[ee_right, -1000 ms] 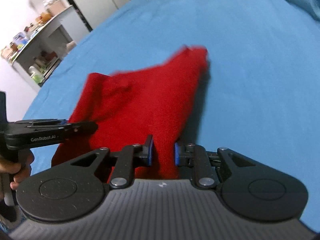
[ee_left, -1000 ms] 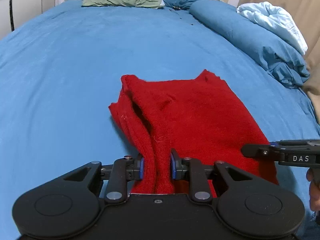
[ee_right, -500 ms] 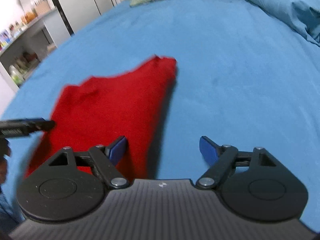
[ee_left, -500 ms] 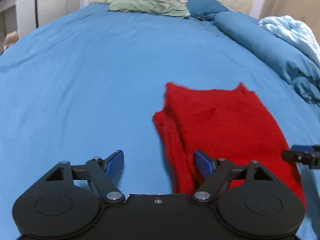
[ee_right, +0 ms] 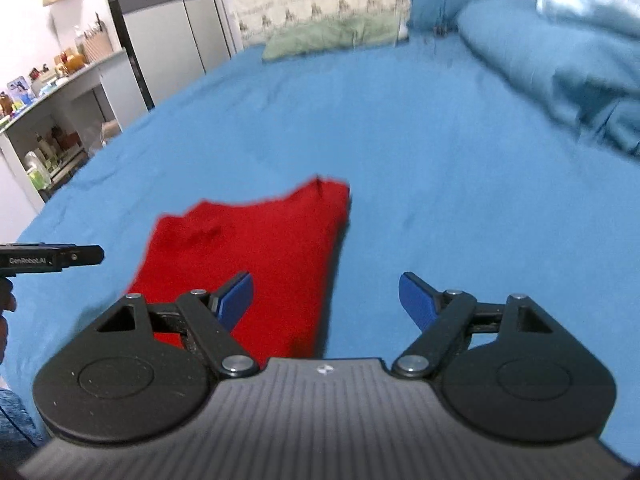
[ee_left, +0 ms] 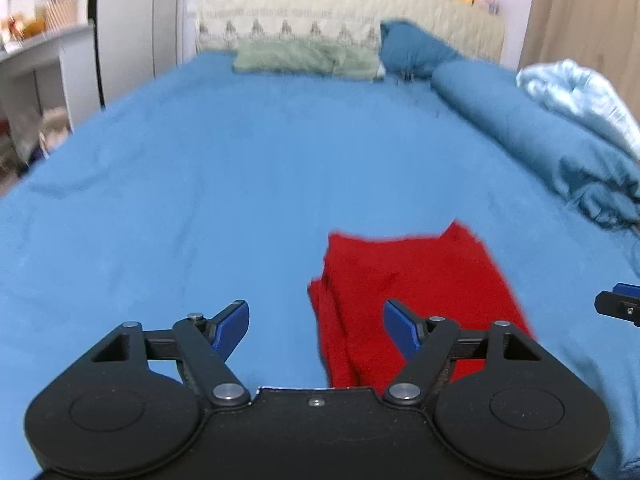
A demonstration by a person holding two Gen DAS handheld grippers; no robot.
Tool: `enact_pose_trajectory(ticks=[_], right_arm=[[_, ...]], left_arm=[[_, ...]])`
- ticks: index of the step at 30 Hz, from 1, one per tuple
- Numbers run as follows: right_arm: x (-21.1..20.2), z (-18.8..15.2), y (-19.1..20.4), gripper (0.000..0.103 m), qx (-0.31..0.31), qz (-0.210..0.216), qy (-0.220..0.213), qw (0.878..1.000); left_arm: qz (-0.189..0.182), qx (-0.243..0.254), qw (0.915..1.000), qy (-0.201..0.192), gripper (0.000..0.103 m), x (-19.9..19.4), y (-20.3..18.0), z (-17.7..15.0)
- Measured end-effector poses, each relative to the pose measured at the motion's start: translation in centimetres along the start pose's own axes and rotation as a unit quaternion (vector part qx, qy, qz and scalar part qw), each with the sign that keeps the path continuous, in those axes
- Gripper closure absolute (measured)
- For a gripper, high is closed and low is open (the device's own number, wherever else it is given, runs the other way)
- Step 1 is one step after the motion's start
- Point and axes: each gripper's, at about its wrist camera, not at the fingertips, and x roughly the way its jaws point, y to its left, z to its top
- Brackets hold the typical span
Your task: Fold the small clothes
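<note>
Red garment [ee_left: 416, 292] folded on bed [ee_left: 224, 184], seemingly untouched between spread left gripper [ee_left: 316, 322] and right gripper [ee_right: 326, 294].

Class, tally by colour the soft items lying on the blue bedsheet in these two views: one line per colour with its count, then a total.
Red: 1, the folded red garment
Green: 1, the green pillow
Dark blue: 2, the blue pillow and the rolled blue duvet
Pale blue: 1, the light blue blanket
Total: 5

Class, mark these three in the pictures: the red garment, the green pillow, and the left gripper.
red garment [ee_left: 416, 280]: left wrist view, middle of its folded top layer.
green pillow [ee_left: 304, 56]: left wrist view, centre of its front face.
left gripper [ee_left: 316, 320]: left wrist view, midway between its open blue fingertips.
</note>
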Motion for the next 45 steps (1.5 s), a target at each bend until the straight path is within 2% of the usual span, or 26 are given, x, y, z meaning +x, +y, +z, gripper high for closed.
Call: enact_pose_trajectory(ticks=[1, 3, 4, 6, 9, 13, 18, 22, 27, 45], right_arm=[[-1.5, 0.5, 0.4, 0.006, -0.003, -0.005, -0.006, 1.000], [-4.6, 1.4, 1.3, 0.000, -0.005, -0.010, -0.018, 1.000], [-6.1, 1.7, 1.8, 0.000, -0.004, -0.014, -0.022, 1.000], [-8.8, 2.0, 2.9, 0.000, -0.001, -0.032, -0.030, 0.999], [-12.2, 1.5, 4.4, 0.000, -0.011, -0.050, -0.031, 0.998], [-15.1, 0.1, 6.5, 0.000, -0.033, -0.084, -0.012, 0.996], [-16.9, -2.9, 7.9, 0.000, -0.029, -0.106, 0.006, 0.994], [-17.1, -5.7, 9.1, 0.000, -0.027, -0.119, 0.034, 0.992], [-16.9, -8.0, 9.9, 0.000, -0.022, -0.125, 0.056, 0.990], [-18.1, -9.0, 10.0, 0.000, -0.005, -0.136, 0.061, 0.989]], left_arm=[[0.005, 0.002, 1.0000, -0.008, 0.020, -1.6, -0.3, 0.3], [0.018, 0.011, 0.9994, -0.028, 0.003, -5.3, -0.9, 0.6], [0.027, 0.016, 0.9988, -0.038, 0.000, -6.9, -1.2, 0.6], [0.042, 0.027, 0.9976, -0.048, 0.000, -9.5, -1.8, 0.3], [0.066, 0.032, 0.9965, -0.040, 0.000, -12.5, -2.5, -0.7], [0.102, 0.030, 0.9938, -0.033, 0.000, -14.9, -3.5, -3.7], [0.102, 0.030, 0.9943, -0.008, 0.000, -16.3, -4.2, -7.2], [0.097, 0.058, 0.9935, -0.006, 0.000, -16.9, -4.7, -8.8], [0.089, 0.070, 0.9936, -0.004, 0.000, -17.0, -5.1, -9.9], [0.073, 0.069, 0.9948, -0.015, 0.000, -17.8, -6.2, -10.4]])
